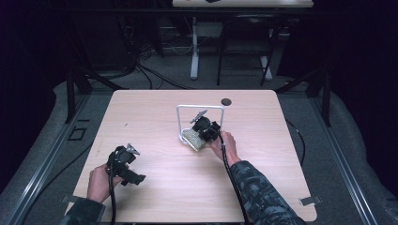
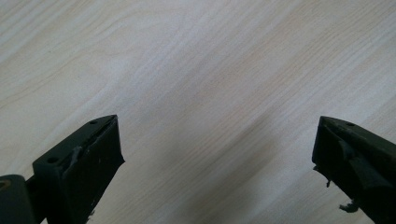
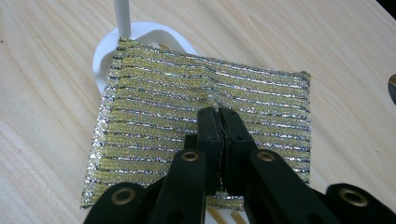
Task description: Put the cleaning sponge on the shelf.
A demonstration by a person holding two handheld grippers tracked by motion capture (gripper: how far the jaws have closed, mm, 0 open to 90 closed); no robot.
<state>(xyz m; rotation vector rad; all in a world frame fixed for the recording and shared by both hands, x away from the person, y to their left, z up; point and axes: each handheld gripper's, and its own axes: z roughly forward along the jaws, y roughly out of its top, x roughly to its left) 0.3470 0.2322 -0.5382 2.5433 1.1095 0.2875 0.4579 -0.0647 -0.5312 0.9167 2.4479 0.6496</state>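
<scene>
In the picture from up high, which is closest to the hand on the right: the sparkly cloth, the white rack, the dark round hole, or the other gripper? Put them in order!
From the right gripper:
1. Sparkly cloth, right at its jaws.
2. White rack, just behind the cloth.
3. Dark round hole, near the table's far edge.
4. Left gripper, far off at the near left.

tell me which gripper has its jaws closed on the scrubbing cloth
The right gripper: its jaws are pinched shut on the gold scrubbing cloth. The left gripper is open above bare table.

A scouring cloth striped in glittering gold and silver lies on a pale, wood-grained table, against a white wire rack. Black gripper jaws meet over the stripes. A camouflage-patterned sleeve in dark grey-green enters at the right.
</scene>
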